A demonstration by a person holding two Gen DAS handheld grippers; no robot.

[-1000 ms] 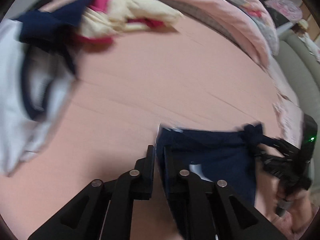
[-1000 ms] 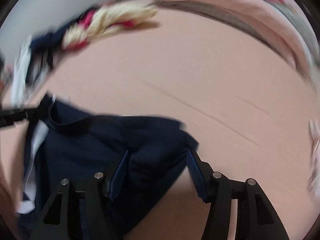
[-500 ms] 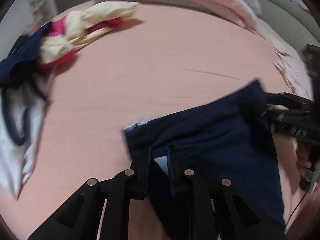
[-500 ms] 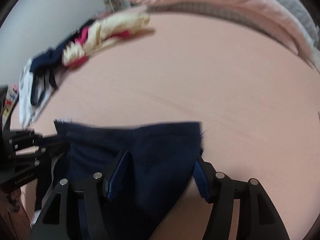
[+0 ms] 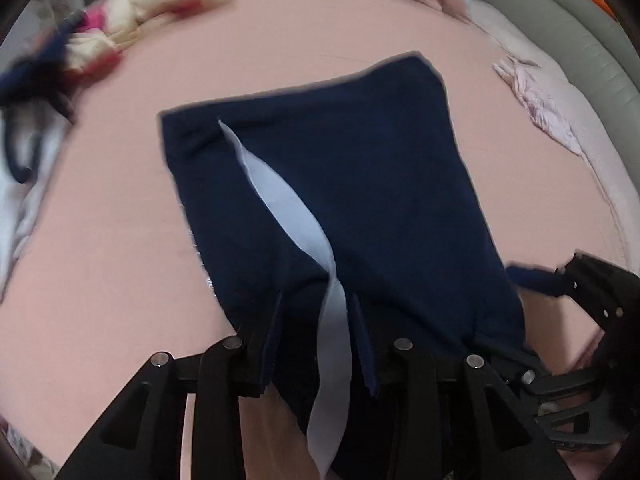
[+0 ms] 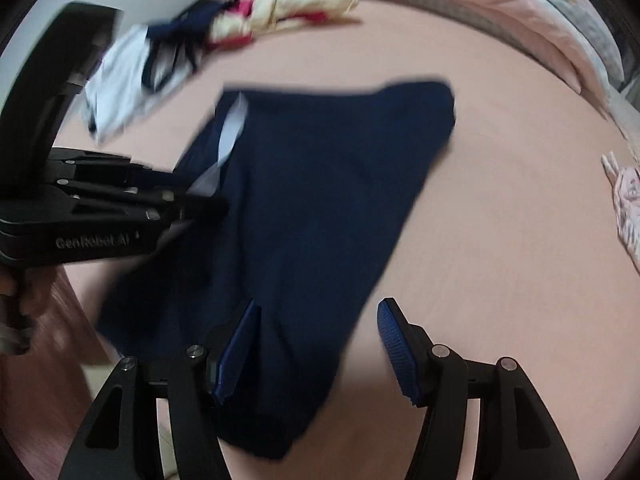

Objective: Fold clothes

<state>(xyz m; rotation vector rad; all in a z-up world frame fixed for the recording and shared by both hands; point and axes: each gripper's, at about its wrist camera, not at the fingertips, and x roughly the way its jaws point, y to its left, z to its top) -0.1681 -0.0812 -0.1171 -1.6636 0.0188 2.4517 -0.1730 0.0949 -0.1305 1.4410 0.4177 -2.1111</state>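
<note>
Between the left fingers: the left gripper (image 5: 318,332) had its jaws opening, with a fold of the navy garment (image 5: 360,184) and its pale stripe (image 5: 296,216) in the gap; the pads looked clear of the cloth, though blur made that hard to judge
Between the right fingers: the right gripper (image 6: 316,336) stood about half open; its left pad lay against the garment's near hem, its right pad (image 6: 394,340) over bare pink sheet (image 6: 500,220), nothing pinched
Garment, from the fingers: it ran straight ahead of both grippers, near end under the fingertips, far end well out on the sheet; long axis along the pointing direction, tilted slightly right
Nearer hand: both sat at the near end; the left was over the stripe side, the right at the opposite corner
Edges: far hem straight and free, left and right sides visible all along, pale stripe twisted down the middle
Open room: bare sheet lay wide to the right of the right fingers and beyond the far hem
Far left: a pile of cream, red and white clothes (image 6: 248,20) lay well apart
Far back: a rolled pink quilt (image 6: 480,4) edged the bed
Judgement: a fold away from the fingers toward the far hem looked unobstructed
</note>
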